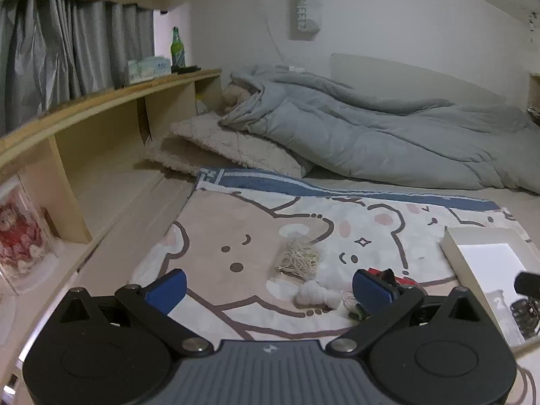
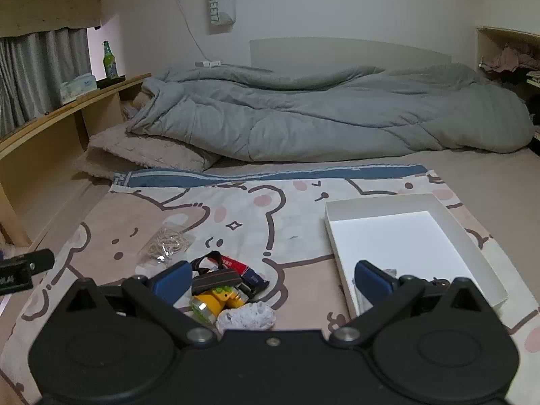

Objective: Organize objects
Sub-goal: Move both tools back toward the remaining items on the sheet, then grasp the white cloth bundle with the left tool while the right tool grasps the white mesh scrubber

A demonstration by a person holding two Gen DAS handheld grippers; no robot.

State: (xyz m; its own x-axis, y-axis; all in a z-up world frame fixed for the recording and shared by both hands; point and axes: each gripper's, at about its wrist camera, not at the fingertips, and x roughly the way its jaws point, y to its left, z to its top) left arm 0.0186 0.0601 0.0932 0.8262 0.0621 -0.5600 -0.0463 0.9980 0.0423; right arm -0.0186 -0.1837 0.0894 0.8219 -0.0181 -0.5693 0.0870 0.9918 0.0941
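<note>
A small pile of objects lies on a bear-print blanket [image 2: 256, 209]. In the right wrist view it holds a clear bag of rubber bands [image 2: 167, 243], a yellow headlamp [image 2: 216, 298] with a dark strap, a red and blue packet [image 2: 244, 270] and a white crumpled wad [image 2: 246, 315]. A shallow white box [image 2: 405, 239] sits to the right, its floor bare. My right gripper [image 2: 271, 281] is open above the pile. My left gripper [image 1: 270, 292] is open too, with the rubber band bag [image 1: 298, 258] and the white wad [image 1: 317, 293] ahead of it.
A grey duvet [image 2: 320, 118] and a fluffy pillow [image 2: 145, 155] fill the back of the bed. A wooden shelf [image 1: 101, 128] runs along the left, with a green bottle [image 1: 177, 49] and tissue packs on top. The other gripper's tip [image 2: 23, 266] shows at the left edge.
</note>
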